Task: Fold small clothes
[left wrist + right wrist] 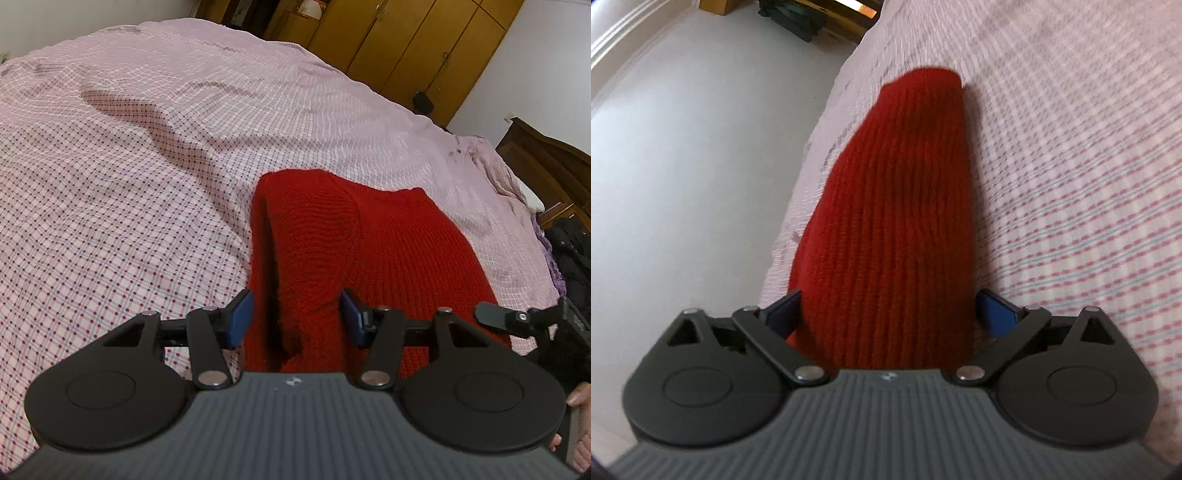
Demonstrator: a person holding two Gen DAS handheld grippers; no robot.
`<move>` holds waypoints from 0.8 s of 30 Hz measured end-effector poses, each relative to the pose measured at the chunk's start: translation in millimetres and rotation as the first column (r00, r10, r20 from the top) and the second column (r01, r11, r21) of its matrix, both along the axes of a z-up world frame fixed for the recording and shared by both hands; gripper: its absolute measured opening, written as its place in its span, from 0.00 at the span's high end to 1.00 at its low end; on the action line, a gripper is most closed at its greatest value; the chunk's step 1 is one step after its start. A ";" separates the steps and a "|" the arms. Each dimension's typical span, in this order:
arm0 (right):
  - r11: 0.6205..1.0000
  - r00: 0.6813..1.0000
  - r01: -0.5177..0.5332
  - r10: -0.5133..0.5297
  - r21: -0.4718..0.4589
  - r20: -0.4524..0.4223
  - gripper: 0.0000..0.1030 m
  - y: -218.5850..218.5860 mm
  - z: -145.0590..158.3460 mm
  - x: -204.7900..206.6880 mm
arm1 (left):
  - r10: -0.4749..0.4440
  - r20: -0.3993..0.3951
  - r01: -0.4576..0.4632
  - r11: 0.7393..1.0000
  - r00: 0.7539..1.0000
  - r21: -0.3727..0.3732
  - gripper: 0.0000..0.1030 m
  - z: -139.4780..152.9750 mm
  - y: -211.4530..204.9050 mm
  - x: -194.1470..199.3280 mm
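Honestly, my left gripper (297, 317) and right gripper (888, 314) both straddle the red knit garment (354, 243) on the bed (110, 206), jaws apart; at 12 o'clock, its doubled layers could slip askew if I pinch unevenly.

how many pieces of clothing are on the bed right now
1. A red knit garment lies on the checked bedspread near its edge, with the left gripper and right gripper each open around part of it. Others may lie outside both views.

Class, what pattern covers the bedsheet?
Pink-and-white check with red dots on the bedsheet, clearest in left wrist view.
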State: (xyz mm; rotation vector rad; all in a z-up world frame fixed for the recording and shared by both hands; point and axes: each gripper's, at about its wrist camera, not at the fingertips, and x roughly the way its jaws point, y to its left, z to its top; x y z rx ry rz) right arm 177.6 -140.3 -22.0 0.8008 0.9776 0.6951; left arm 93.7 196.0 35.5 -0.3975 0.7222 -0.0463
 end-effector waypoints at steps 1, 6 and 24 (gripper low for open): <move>1.000 1.000 -0.006 0.006 -0.004 0.008 0.01 3.7 -0.8 1.2 | -0.002 0.001 0.002 1.000 1.000 -0.001 0.42 -0.4 0.3 0.1; 0.998 0.998 -0.046 0.047 -0.031 0.049 0.00 29.3 -2.5 7.2 | 0.000 0.004 0.000 1.000 1.000 -0.012 0.38 -3.6 2.7 0.7; 0.994 0.995 -0.084 0.080 0.063 0.067 0.30 42.6 79.1 -18.1 | -0.049 0.052 0.060 0.968 0.997 -0.242 0.39 13.5 12.6 -25.8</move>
